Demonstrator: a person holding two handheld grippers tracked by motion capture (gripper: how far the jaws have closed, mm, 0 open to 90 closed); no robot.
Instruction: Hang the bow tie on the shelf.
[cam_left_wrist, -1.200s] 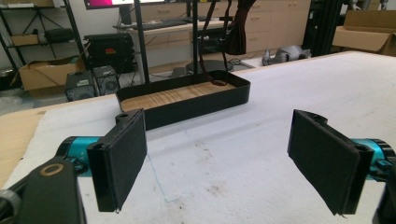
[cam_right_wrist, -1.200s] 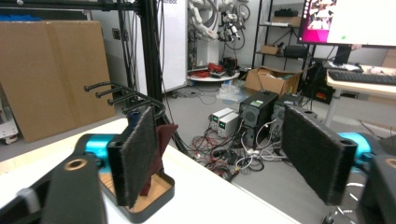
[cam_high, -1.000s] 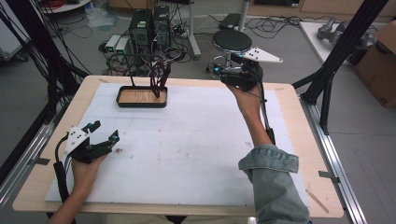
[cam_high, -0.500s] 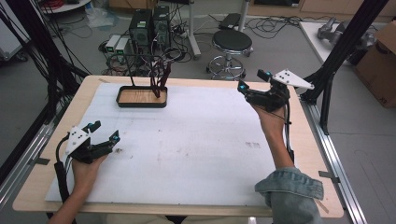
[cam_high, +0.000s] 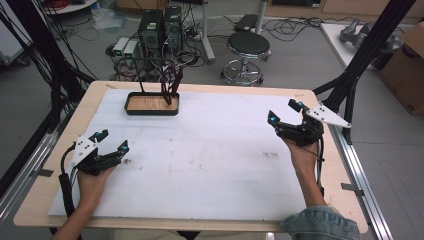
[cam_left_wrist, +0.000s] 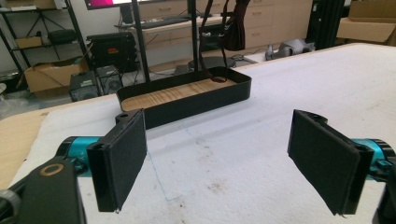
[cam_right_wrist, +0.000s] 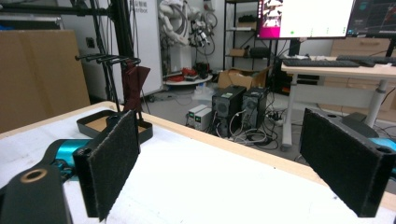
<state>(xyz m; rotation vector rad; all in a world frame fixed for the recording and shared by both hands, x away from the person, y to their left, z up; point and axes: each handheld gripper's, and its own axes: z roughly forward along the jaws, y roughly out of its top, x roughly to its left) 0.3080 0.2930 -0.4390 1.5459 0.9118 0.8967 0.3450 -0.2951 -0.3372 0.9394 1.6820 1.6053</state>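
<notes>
A black tray with a wooden floor stands at the back left of the white mat. A thin black rack rises from it, and dark red-brown strips hang from the rack. My left gripper rests low at the mat's left edge, open and empty, facing the tray. My right gripper is held above the mat's right side, open, with nothing between its pads. In the right gripper view the tray and the hanging strips lie far off to the left.
Black frame posts stand at the table's corners. Beyond the far edge are a stool and computer towers with cables. A cardboard box sits off to the right. Bare wooden table rim borders the mat.
My right gripper has swung from the table's far middle edge to the right side and back toward the person. The left gripper has stayed put.
</notes>
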